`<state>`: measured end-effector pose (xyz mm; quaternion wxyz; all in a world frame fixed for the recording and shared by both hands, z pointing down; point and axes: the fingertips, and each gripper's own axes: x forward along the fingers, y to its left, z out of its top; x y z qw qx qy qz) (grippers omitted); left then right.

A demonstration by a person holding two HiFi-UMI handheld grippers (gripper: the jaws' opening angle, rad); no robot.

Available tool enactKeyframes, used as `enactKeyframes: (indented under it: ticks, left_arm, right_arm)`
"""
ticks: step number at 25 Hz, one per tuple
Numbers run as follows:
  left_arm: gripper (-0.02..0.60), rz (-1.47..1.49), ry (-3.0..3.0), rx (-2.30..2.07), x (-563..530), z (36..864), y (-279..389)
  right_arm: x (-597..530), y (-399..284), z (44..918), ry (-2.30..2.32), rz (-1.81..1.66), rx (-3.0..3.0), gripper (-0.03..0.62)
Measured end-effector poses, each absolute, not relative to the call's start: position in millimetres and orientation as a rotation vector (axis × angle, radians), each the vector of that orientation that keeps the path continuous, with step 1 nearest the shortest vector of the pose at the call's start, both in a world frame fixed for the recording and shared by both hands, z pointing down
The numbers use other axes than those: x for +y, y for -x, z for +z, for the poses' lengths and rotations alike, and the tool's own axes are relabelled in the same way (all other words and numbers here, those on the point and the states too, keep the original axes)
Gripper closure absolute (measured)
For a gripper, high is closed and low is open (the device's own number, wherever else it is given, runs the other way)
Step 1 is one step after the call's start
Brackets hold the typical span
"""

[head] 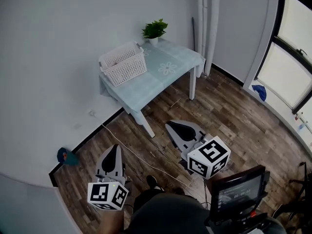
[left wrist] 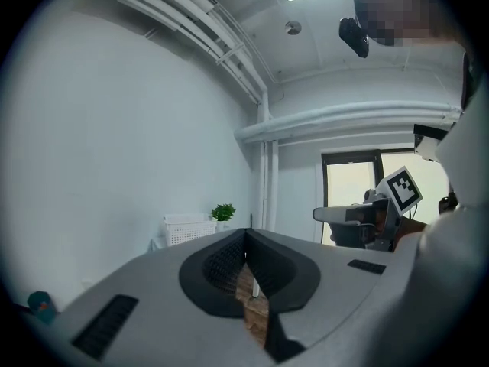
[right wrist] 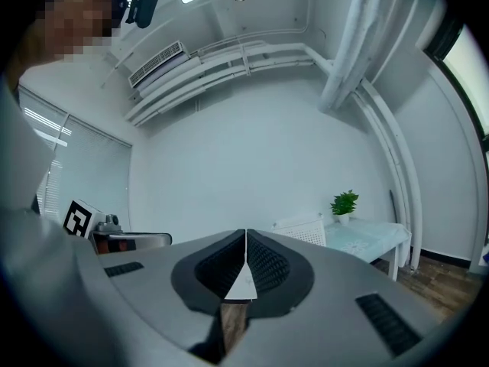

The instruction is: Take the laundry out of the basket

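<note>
Head view: high up, facing steeply down, far from the white lattice plastic basket at upper centre. Both gripper views: low, level, facing that distant basket and green potted plant; shared by all three.

White latticed plastic laundry basket sits on the left end of the pale surface, well ahead of the left claw and right claw; its contents cannot be made out
</note>
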<state>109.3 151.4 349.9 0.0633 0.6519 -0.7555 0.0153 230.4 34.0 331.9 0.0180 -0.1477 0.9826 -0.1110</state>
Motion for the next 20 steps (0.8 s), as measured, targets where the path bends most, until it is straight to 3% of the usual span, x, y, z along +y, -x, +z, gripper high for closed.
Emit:
enactKeyframes:
  ticks: [11, 20]
  left_arm:
    - [0.571, -0.047, -1.982, -2.273, 95.4, 346.2, -32.0]
    - [0.571, -0.121, -1.964, -2.307, 70.1, 335.9, 72.8]
  right_arm:
    - [5.1, -142.1, 329.3, 0.411, -0.281, 3.121, 0.577]
    - [-28.9, -45.6, 314.3, 0.444, -0.192, 3.150, 0.577]
